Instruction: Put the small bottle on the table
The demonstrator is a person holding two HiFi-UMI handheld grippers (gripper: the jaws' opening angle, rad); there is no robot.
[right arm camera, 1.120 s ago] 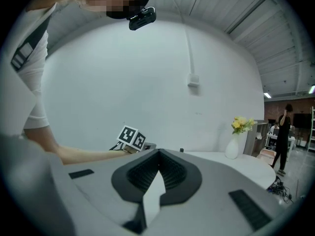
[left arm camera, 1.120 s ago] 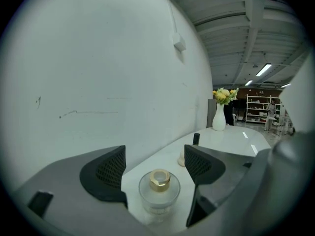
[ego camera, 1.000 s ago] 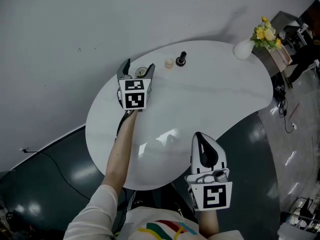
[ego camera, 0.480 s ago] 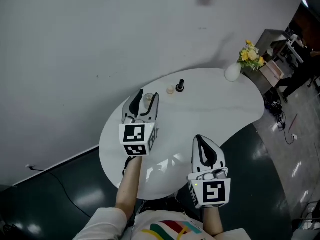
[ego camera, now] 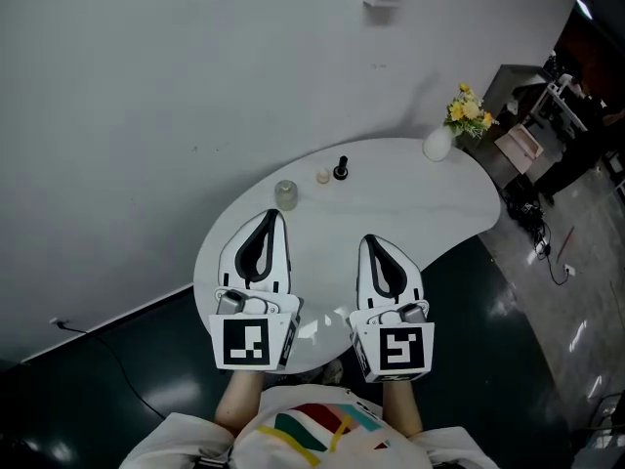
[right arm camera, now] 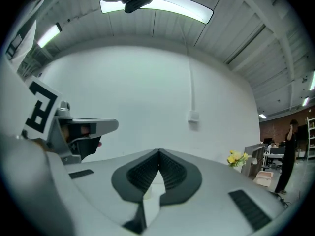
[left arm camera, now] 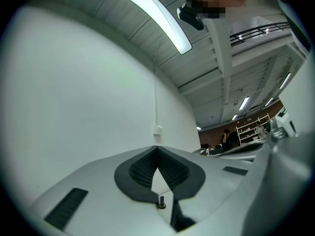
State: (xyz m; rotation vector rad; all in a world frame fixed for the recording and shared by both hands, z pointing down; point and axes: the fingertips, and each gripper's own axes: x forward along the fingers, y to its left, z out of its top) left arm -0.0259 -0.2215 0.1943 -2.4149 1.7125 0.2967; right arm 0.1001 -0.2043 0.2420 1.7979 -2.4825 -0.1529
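Note:
The small clear bottle [ego camera: 285,194] stands upright on the white table [ego camera: 420,203], near its far left edge. My left gripper [ego camera: 269,215] hovers just short of the bottle, a small gap away, jaws shut and empty. Beside it, my right gripper [ego camera: 372,240] is also shut with nothing in it. In the left gripper view the left gripper's [left arm camera: 156,149] dark pads meet at a point against the white wall. The right gripper view shows the right gripper [right arm camera: 158,154] with its pads pressed together too, and the left gripper's body [right arm camera: 74,132] at its left.
A small cream object [ego camera: 322,176] and a black knob-like object [ego camera: 340,170] sit past the bottle by the far edge. A white vase [ego camera: 437,145] of yellow flowers [ego camera: 466,113] stands at the table's far right. A white wall rises behind; dark floor surrounds the table.
The left gripper let go of the bottle, drew back toward me and closed its jaws. The bottle stays standing on the table. The right gripper has hardly moved.

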